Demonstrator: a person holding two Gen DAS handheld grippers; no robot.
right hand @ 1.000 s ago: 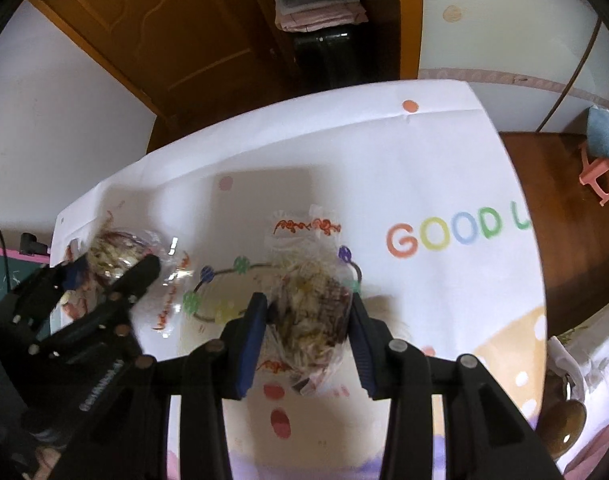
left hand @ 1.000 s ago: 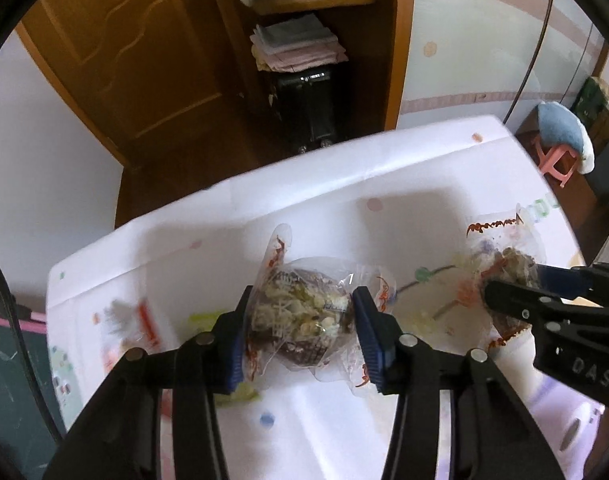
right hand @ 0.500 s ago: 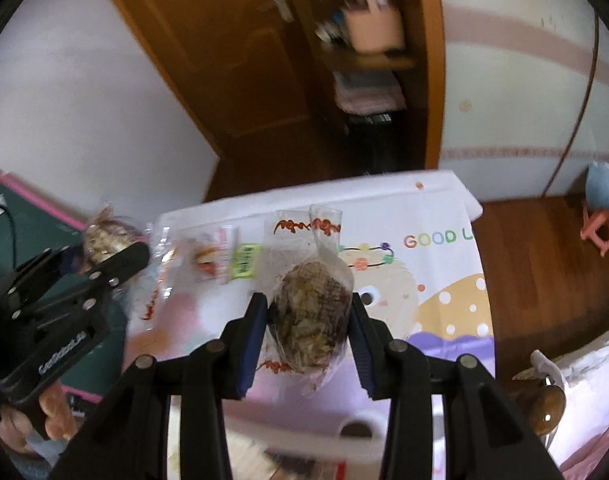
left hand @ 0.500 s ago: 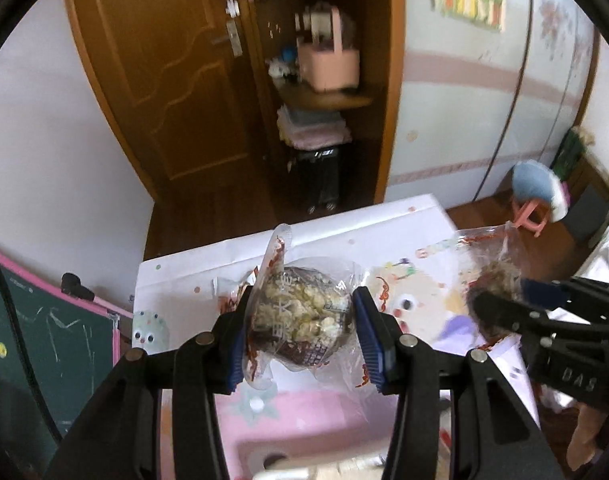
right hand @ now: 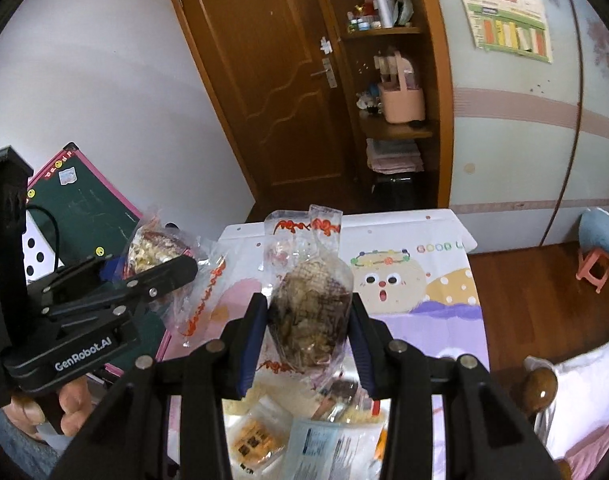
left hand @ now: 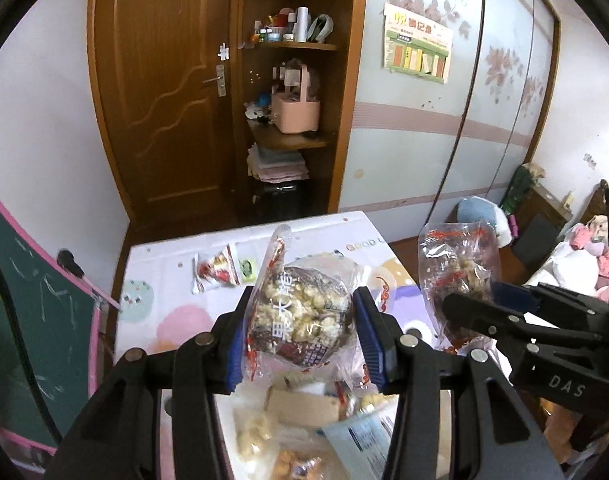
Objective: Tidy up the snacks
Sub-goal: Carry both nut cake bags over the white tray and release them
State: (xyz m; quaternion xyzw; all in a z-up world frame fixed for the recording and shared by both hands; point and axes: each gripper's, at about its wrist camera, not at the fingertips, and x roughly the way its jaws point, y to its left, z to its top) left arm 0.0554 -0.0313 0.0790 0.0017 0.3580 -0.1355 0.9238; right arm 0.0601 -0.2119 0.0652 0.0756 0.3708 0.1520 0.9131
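My left gripper (left hand: 300,334) is shut on a clear snack bag of puffed rice cake (left hand: 300,316) and holds it high above the table. My right gripper (right hand: 308,322) is shut on a second clear snack bag (right hand: 310,312) of the same kind, also held in the air. Each gripper shows in the other's view: the right gripper (left hand: 500,308) with its bag (left hand: 456,264), and the left gripper (right hand: 144,276) with its bag (right hand: 156,248). Below both lies a heap of snack packets (left hand: 320,432), which also shows in the right wrist view (right hand: 304,432).
The table (left hand: 164,312) has a cartoon-print cloth. A small red-and-white packet (left hand: 214,270) lies near its far edge. A green chalkboard (left hand: 20,320) stands left. A wooden door (left hand: 160,92), shelves (left hand: 292,92) and a pink stool (right hand: 592,268) are beyond.
Both grippers have risen and pulled back from the tabletop with their bags. The table has shrunk in view, and a heap of snack packets has come into view below.
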